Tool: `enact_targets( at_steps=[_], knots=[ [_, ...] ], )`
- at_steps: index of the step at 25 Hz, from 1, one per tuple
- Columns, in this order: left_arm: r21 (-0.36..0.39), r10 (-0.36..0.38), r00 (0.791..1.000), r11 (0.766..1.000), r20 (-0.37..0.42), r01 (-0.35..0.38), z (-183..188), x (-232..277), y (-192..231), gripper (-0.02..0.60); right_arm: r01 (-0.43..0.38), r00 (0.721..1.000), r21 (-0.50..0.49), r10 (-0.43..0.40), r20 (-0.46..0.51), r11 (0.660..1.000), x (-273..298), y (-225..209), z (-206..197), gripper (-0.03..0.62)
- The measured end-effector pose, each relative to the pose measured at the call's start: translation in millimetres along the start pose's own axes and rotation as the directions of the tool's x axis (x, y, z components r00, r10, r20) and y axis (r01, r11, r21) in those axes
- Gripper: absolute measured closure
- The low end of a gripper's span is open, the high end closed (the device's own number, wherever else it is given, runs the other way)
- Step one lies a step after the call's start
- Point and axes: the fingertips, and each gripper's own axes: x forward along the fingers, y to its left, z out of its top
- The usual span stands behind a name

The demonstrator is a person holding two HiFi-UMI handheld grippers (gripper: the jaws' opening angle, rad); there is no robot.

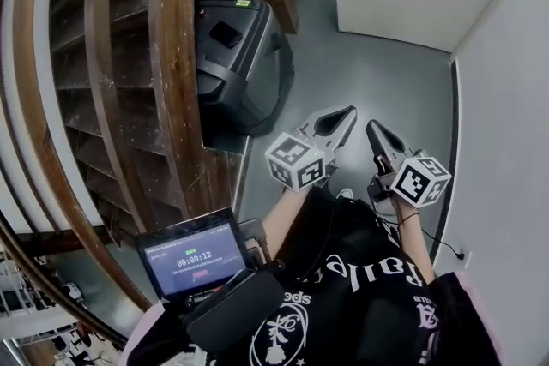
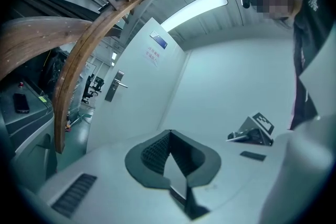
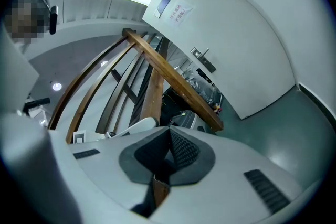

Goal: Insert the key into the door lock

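white left hand-held gripper [image 1: 347, 113], right hand-held gripper [image 1: 374, 129] closed, seemingly empty.

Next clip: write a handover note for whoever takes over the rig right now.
Left gripper: jaws together, nothing between them.
Right gripper: jaws together, no key seen.
Both are held before the person's chest.
White door with its metal lever handle is some way off.
Key: not in view.
Done: nothing yet.
Left: get the key, reach the door, insert it.
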Motion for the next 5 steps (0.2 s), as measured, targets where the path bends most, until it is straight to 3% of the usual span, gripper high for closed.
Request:
enact_targets(
  at_steps=[5],
  knots=[
    [0.028, -0.008, 1.0, 1.0, -0.017, 0.009, -4.8, -18.2, -3.5, 0.577, -0.02, 1.0, 0.003, 0.02, -0.014, 1.0, 5.0, 17.9, -18.6, 0.577]
  ],
)
